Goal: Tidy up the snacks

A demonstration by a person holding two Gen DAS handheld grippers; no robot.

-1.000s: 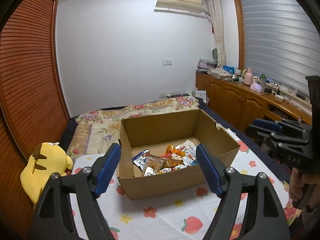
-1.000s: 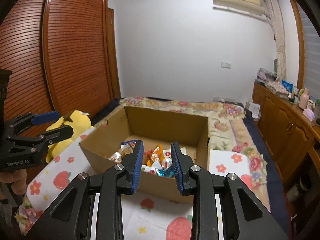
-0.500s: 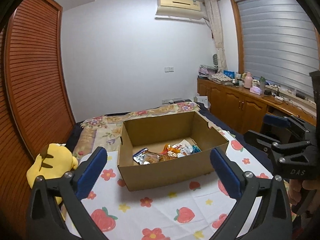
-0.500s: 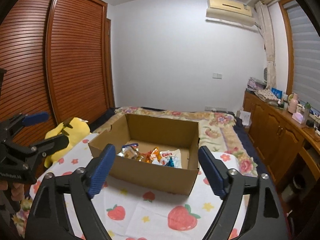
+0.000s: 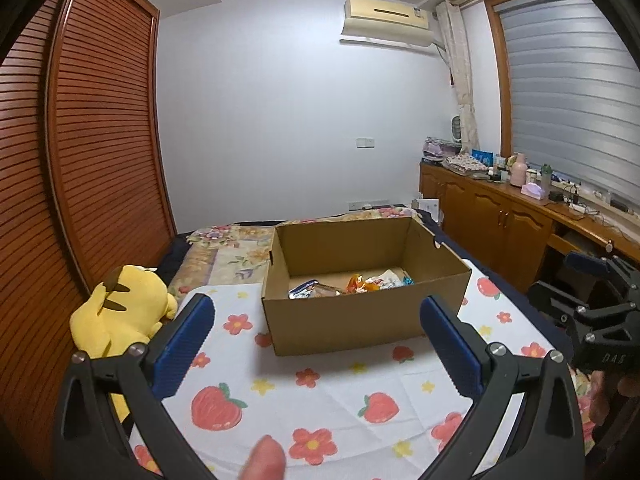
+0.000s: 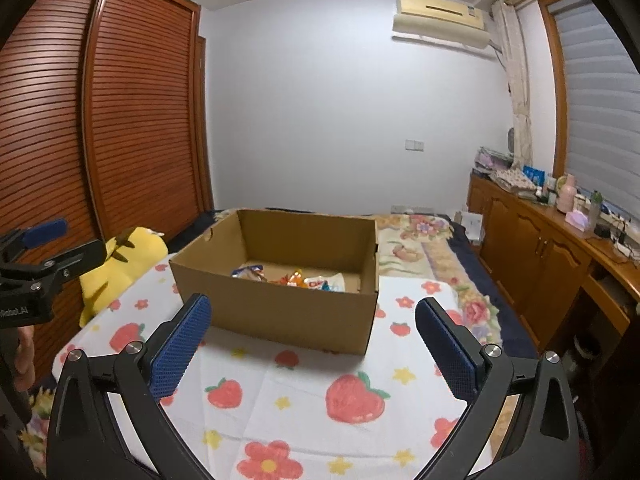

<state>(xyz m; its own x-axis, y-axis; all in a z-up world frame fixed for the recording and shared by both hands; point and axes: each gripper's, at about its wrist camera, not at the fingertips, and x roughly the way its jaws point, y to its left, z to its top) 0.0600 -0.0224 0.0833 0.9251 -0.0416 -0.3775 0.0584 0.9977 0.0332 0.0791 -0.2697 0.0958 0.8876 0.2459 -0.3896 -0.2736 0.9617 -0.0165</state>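
An open cardboard box point(image 5: 360, 320) stands on a white cloth with strawberries and flowers point(image 5: 320, 392); it also shows in the right wrist view point(image 6: 280, 312). Several snack packets point(image 5: 352, 283) lie on its floor, also seen in the right wrist view point(image 6: 296, 276). My left gripper point(image 5: 316, 344) is open wide and empty, held back from the box's near wall. My right gripper point(image 6: 312, 344) is open wide and empty, also in front of the box. The right gripper's body appears at the left wrist view's right edge point(image 5: 592, 320), the left one's at the right wrist view's left edge point(image 6: 36, 264).
A yellow plush toy point(image 5: 120, 308) lies left of the box by the slatted wooden wardrobe point(image 5: 80, 160). A floral quilt point(image 6: 420, 240) lies behind the box. A wooden cabinet with bottles and clutter point(image 5: 520, 208) runs along the right wall. A fingertip point(image 5: 262, 460) shows at the bottom.
Both grippers have pulled back and away from the box, and both have opened from narrower to wide. The snacks stay in the box.
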